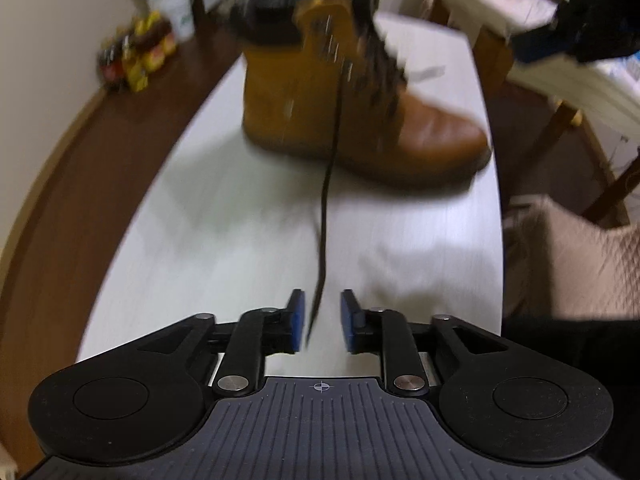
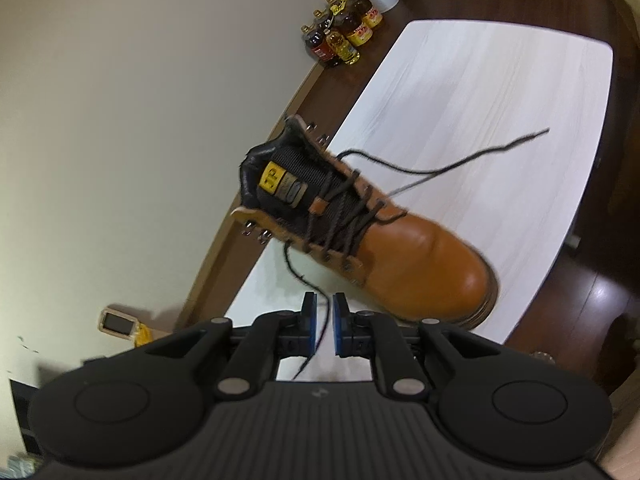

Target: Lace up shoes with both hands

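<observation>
Left wrist view, boot: I see the tan leather lace-up work boot [image 1: 352, 108] standing on the white wood-grain surface [image 1: 200, 248], toe to my right, blurred by motion.
Left wrist view, lace: one dark brown lace end [image 1: 326, 200] runs from the boot's upper hooks straight toward me.
Left wrist view, grip: my left hand-held gripper [image 1: 322, 322] has its blue pads apart; the lace end passes between them, against the left pad only, so nothing is clamped.
Right wrist view, boot: the lower eyelets are crossed with lace, the upper metal hooks [image 2: 256, 234] are bare.
Right wrist view, lace: the other lace end [image 2: 460, 160] lies on the surface beyond the boot.
Right wrist view, grip: my right hand-held gripper [image 2: 323, 322] shows a narrow gap with the near-side lace threading it; pads not closed on it.
Risk: I judge the lace can slip out of either gap if I pull before closing.
Risk: a hard tug could tip or drag the boot toward the surface edge nearest me.
</observation>
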Action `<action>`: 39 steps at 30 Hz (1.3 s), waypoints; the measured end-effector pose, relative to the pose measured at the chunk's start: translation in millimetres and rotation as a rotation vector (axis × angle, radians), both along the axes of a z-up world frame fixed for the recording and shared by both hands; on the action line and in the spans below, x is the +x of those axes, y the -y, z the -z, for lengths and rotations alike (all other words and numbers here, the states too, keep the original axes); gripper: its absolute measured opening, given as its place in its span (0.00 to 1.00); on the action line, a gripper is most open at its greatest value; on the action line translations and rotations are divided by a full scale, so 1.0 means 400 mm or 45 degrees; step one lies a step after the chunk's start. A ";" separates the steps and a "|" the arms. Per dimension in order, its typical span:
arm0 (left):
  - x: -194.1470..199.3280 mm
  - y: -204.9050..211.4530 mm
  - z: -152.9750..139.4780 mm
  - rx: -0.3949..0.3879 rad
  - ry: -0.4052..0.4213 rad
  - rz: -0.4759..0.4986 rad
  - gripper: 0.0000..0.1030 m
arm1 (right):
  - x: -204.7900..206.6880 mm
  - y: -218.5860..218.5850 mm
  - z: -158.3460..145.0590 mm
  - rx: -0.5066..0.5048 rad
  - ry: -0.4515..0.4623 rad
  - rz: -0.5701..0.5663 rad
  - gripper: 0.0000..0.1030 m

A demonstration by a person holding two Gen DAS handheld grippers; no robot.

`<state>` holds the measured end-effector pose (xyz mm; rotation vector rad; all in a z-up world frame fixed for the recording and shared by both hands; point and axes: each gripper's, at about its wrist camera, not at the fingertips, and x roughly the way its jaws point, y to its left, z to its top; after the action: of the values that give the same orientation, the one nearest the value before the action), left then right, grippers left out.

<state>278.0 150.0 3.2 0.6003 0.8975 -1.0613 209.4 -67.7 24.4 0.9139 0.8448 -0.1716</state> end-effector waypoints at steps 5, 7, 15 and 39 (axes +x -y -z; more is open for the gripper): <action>0.012 0.112 -0.014 -0.079 0.062 -0.015 0.24 | 0.034 0.110 0.035 0.180 0.011 0.078 0.16; 0.013 0.170 -0.005 -0.067 0.103 -0.027 0.24 | 0.053 0.153 0.058 0.246 0.003 0.103 0.18; 0.005 0.296 0.035 0.085 0.238 -0.069 0.03 | 0.127 0.320 0.199 0.569 -0.061 0.292 0.20; -0.046 0.228 0.020 0.205 0.163 -0.215 0.02 | 0.238 0.346 0.326 0.851 0.020 0.414 0.02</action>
<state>259.6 58.9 -5.0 0.7053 0.9095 -0.7953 304.5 -206.3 -105.9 1.6798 0.7407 -0.1645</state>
